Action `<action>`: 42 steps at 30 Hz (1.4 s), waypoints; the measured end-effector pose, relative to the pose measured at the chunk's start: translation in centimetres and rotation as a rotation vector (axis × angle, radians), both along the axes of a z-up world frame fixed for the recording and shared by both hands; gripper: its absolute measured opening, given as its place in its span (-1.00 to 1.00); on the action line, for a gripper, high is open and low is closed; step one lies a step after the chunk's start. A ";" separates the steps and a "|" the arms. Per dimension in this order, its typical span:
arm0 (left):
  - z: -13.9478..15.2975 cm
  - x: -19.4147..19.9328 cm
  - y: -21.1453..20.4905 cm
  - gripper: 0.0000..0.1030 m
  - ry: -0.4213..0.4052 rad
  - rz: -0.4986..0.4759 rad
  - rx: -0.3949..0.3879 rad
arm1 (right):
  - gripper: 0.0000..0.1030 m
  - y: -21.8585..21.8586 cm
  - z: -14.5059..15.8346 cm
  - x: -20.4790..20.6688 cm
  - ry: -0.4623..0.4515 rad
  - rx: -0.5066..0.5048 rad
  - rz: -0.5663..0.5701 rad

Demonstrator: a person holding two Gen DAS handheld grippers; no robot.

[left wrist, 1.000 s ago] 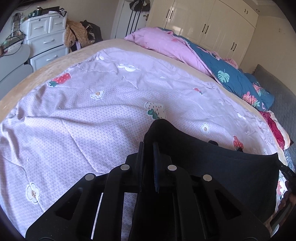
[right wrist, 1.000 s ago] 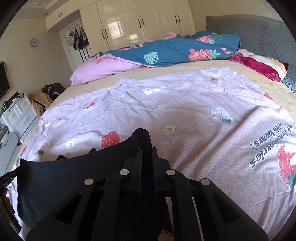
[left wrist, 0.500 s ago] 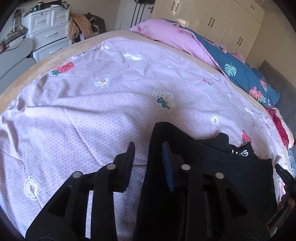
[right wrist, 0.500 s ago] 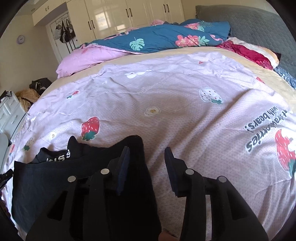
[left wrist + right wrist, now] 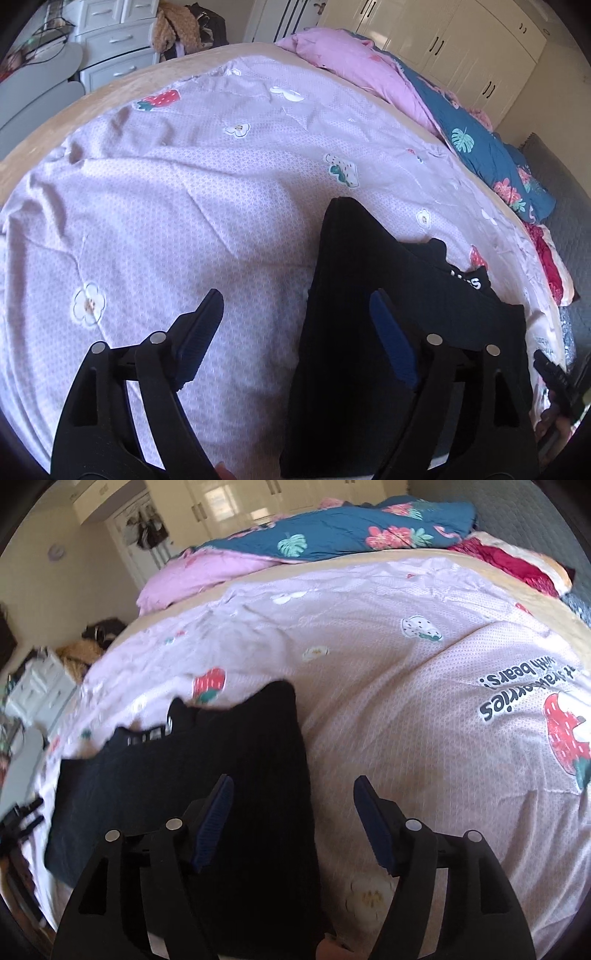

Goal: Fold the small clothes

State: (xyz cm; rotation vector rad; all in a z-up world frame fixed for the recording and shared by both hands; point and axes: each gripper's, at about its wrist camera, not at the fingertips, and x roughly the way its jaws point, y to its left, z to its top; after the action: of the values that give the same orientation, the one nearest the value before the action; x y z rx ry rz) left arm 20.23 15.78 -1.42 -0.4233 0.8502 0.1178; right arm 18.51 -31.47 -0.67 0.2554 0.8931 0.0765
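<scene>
The black garment (image 5: 369, 314) lies flat on the lilac sheet (image 5: 184, 206). The left gripper (image 5: 295, 325) and the right gripper (image 5: 291, 812) both stand wide apart, grasping nothing.

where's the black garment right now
The black garment lies flat on the lilac strawberry-print bedsheet, at the near edge of the bed, between the open left gripper and open right gripper, held by neither.

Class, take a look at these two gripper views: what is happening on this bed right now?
A person with a handheld gripper in each hand is folding a small black garment on the lilac strawberry-print bedspread. The left gripper and right gripper are both open, holding nothing. The garment lies flat on the spread, one edge between each pair of fingers, a band with white lettering showing at its far side.
</scene>
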 end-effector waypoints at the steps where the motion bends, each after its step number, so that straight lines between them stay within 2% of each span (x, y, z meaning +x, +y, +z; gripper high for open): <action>1: 0.0 -0.7 0.1 0.46 -0.001 -0.002 -0.005 | 0.29 0.3 -0.1 -0.5 -0.001 -0.020 0.016; 5: -0.2 -2.6 0.2 0.47 -0.001 0.001 -0.040 | 0.30 0.7 -1.1 -2.5 -0.008 -0.064 0.022; 10: -0.7 -3.8 -0.3 0.56 0.011 -0.003 -0.049 | 0.30 -0.5 -1.9 -3.5 -0.003 0.004 -0.007; 16: -2.1 -4.7 -1.9 0.60 0.064 -0.033 -0.036 | 0.30 -0.6 -1.8 -4.7 -0.030 0.020 -0.001; 18: -2.6 -4.9 -2.1 0.60 0.089 -0.017 -0.015 | 0.30 -0.5 -1.8 -4.8 -0.031 0.026 0.004; 19: -2.9 -5.0 -2.1 0.56 0.099 -0.011 -0.010 | 0.30 -0.5 -1.8 -4.8 -0.030 0.028 0.008; 20: -3.1 -5.0 -2.0 0.32 0.105 -0.005 -0.008 | 0.30 -0.5 -1.9 -4.9 -0.028 0.028 0.008; 21: -3.3 -5.0 -1.9 -0.03 0.106 -0.003 -0.012 | 0.30 -0.5 -2.1 -4.9 -0.024 0.028 0.006; 22: -3.3 -5.0 -1.8 -0.22 0.100 -0.004 -0.027 | 0.27 -0.6 -2.3 -5.0 -0.015 0.034 0.004; 23: -3.3 -5.1 -1.8 -0.58 0.095 -0.007 -0.035 | 0.18 -0.8 -2.4 -5.0 -0.011 0.044 0.000; 24: -3.3 -5.2 -1.8 -0.78 0.093 -0.012 -0.040 | -0.27 -1.0 -2.5 -5.1 -0.010 0.056 -0.001; 25: -3.3 -5.3 -2.0 -0.81 0.095 -0.020 -0.036 | -0.75 -1.2 -2.5 -5.2 -0.013 0.079 0.005; 26: -3.4 -5.4 -2.3 -0.82 0.100 -0.026 -0.027 | -0.83 -1.2 -2.4 -5.4 -0.021 0.088 0.006; 30: -3.4 -5.7 -2.8 -0.82 0.105 -0.026 0.017 | -0.86 -1.1 -2.0 -6.5 -0.043 0.050 -0.004; 34: -3.5 -6.1 -2.8 -0.82 0.111 -0.022 0.009 | -0.86 -1.5 -2.6 -6.9 -0.010 0.048 -0.032; 42: -3.3 -6.2 -3.1 -0.82 0.109 -0.027 0.020 | -0.81 -1.3 -2.8 -7.2 -0.007 0.020 -0.041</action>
State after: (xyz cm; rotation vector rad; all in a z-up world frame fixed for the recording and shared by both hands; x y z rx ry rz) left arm 14.02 12.72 -4.74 -0.3891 0.9605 0.1254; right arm 11.31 -32.79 -3.48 0.2920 0.8800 0.0487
